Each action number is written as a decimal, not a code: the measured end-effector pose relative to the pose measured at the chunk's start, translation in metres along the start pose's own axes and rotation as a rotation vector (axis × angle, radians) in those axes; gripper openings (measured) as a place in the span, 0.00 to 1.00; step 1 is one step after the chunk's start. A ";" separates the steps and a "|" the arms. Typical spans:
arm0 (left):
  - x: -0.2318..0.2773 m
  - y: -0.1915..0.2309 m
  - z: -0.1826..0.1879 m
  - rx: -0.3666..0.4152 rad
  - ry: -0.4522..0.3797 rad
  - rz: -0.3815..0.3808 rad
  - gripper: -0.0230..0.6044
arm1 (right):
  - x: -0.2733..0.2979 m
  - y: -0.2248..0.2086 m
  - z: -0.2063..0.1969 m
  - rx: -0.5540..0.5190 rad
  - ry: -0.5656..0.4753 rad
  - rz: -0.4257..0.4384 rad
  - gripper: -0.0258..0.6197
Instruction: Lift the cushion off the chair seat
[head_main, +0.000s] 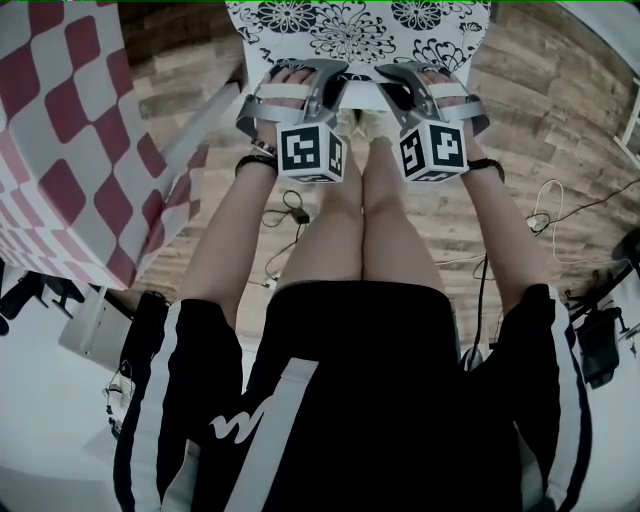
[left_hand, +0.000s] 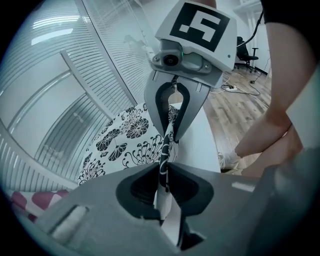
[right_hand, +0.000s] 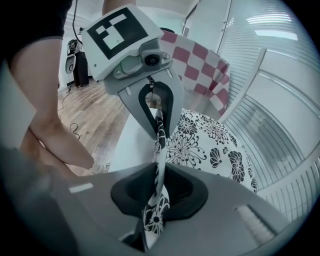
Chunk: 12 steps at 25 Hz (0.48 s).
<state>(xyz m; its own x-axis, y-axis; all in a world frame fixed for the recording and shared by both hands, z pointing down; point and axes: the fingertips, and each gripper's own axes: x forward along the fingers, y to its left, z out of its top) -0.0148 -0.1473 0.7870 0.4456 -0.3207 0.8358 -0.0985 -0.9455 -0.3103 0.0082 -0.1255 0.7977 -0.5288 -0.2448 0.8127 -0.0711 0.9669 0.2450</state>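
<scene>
The left tool (left_hand: 165, 170) is gripping the near edge of the black-and-white flowered cushion (head_main: 350, 30), its jaws almost together. The right tool (right_hand: 157, 170) is pinching the same edge just beside it. Two tools are holding one cushion, which is lying on the white chair seat (left_hand: 202, 145).

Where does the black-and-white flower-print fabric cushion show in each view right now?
Head view: black-and-white flower-print fabric cushion at top centre.
Left gripper view: cushion left of centre, edge pinched in the left gripper.
Right gripper view: cushion right of centre, edge pinched in the right gripper.
Shared landmark: red-and-white checked cloth, in all three views.
</scene>
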 end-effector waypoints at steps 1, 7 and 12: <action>-0.001 0.001 0.001 -0.006 -0.002 -0.001 0.09 | -0.001 -0.002 0.000 0.002 0.000 -0.001 0.07; -0.007 0.012 0.005 -0.035 -0.007 0.012 0.08 | -0.007 -0.014 0.005 0.013 0.003 -0.029 0.06; -0.017 0.021 0.012 -0.068 -0.015 0.032 0.08 | -0.017 -0.026 0.011 0.021 -0.003 -0.048 0.06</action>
<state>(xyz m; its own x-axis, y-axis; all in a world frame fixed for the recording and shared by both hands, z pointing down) -0.0137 -0.1607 0.7611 0.4542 -0.3506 0.8190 -0.1728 -0.9365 -0.3050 0.0100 -0.1453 0.7716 -0.5271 -0.2910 0.7984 -0.1143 0.9553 0.2727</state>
